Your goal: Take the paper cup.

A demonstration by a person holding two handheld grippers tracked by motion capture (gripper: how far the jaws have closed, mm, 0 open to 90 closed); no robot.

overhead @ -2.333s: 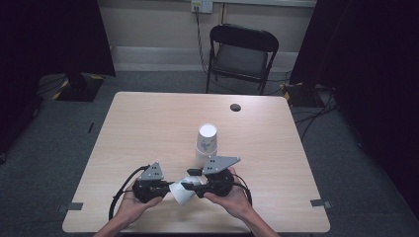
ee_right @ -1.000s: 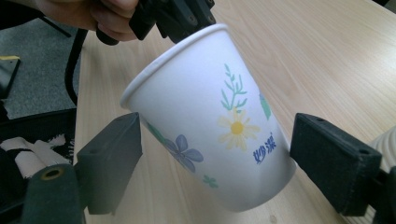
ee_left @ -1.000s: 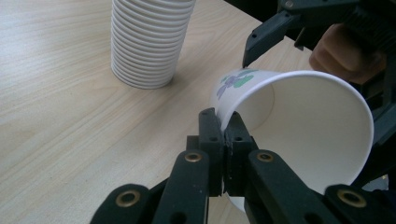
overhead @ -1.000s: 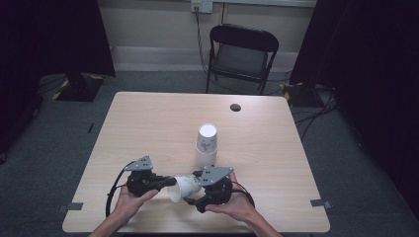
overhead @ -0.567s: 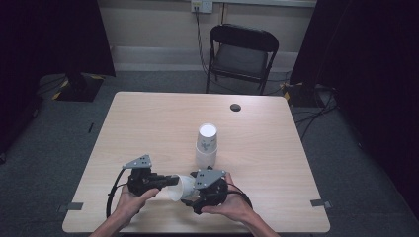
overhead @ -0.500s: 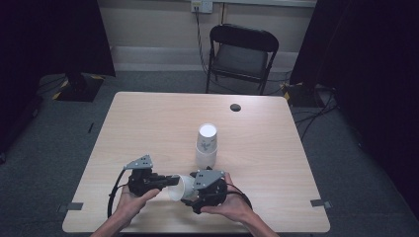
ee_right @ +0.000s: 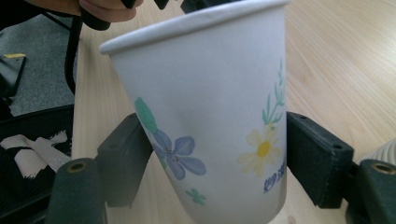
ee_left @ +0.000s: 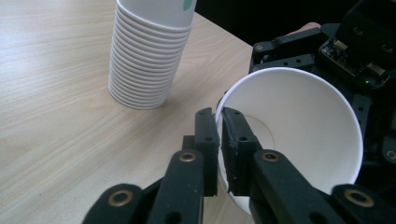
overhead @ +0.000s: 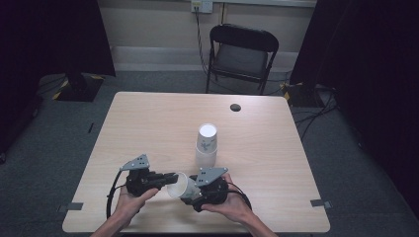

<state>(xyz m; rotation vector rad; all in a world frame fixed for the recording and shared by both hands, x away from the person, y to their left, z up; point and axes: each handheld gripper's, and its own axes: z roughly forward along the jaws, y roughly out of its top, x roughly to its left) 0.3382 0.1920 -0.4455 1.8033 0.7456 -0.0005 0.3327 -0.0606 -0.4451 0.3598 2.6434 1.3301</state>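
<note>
From my seat, the paper cup (ee_right: 210,126) runs off the bottom edge of the right gripper view, so I can't see its base there. The cup stack (ee_left: 148,51) loses its top at the left gripper view's upper edge. In the high view, my forearms (overhead: 118,226) are cut off below.
</note>
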